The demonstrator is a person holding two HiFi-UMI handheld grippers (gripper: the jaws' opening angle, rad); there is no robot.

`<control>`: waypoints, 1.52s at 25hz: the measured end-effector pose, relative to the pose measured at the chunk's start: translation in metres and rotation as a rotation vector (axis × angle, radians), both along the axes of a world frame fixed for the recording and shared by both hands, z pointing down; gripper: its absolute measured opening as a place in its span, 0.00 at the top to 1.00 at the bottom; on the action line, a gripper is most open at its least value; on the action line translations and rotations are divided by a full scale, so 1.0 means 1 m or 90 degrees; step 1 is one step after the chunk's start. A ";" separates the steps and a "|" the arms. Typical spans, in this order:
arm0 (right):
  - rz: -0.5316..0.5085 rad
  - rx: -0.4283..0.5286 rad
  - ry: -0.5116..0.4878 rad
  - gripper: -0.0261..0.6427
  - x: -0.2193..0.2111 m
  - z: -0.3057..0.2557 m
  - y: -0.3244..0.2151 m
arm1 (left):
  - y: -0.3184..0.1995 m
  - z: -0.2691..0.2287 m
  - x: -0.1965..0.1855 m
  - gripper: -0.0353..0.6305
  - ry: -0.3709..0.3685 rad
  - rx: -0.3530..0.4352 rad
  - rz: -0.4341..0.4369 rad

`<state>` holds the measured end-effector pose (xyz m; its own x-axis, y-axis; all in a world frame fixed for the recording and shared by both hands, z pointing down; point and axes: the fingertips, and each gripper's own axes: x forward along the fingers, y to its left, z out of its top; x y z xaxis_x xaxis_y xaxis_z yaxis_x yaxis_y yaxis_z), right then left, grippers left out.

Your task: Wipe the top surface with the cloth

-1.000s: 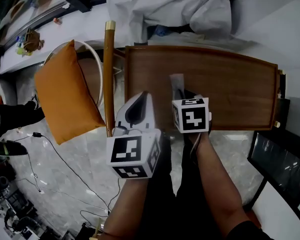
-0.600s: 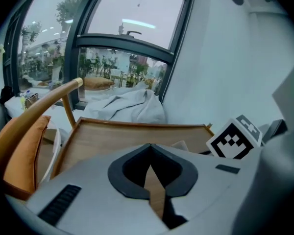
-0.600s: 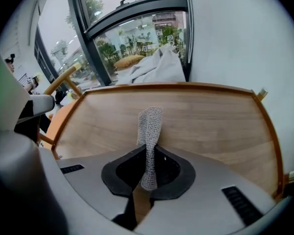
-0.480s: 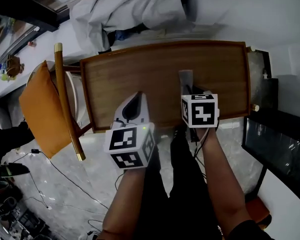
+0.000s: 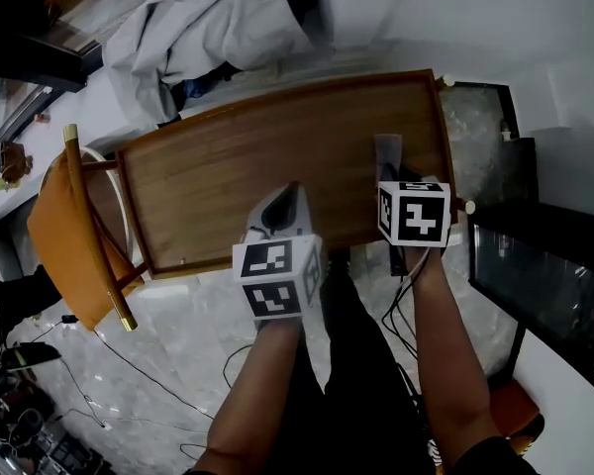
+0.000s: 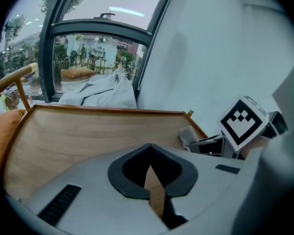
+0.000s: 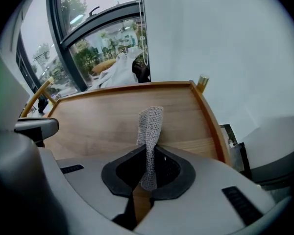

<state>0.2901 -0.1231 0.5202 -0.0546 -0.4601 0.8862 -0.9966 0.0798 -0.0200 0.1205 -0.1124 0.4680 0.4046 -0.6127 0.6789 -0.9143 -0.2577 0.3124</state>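
The wooden top (image 5: pixel 228 171) has a raised rim and lies across the head view. My right gripper (image 5: pixel 389 173) hovers over its right end, near the front edge, shut on a grey knitted cloth (image 5: pixel 387 152). In the right gripper view the cloth (image 7: pixel 151 126) stands up in a narrow strip from between the jaws of my right gripper (image 7: pixel 148 173), above the wooden top (image 7: pixel 98 116). My left gripper (image 5: pixel 286 199) is over the front edge near the middle, shut with nothing in it. In its own view, past my left gripper (image 6: pixel 150 169), the cloth (image 6: pixel 187 135) shows at the right.
A chair with an orange cushion (image 5: pixel 59 236) and a wooden rail (image 5: pixel 97 231) stands against the top's left end. Crumpled white fabric (image 5: pixel 213 23) lies behind the far edge. A dark glass-fronted unit (image 5: pixel 540 265) sits at the right. Cables (image 5: pixel 129 364) trail over the marble floor.
The wooden top has slid left and tilted in the head view. My right gripper with the cloth now sits nearer the top's right end. The left gripper stays at the front edge.
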 end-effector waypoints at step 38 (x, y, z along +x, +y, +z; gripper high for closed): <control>-0.219 0.040 -0.333 0.91 -0.392 -0.039 0.051 | 0.049 -0.126 -0.249 0.93 -0.004 0.149 -0.138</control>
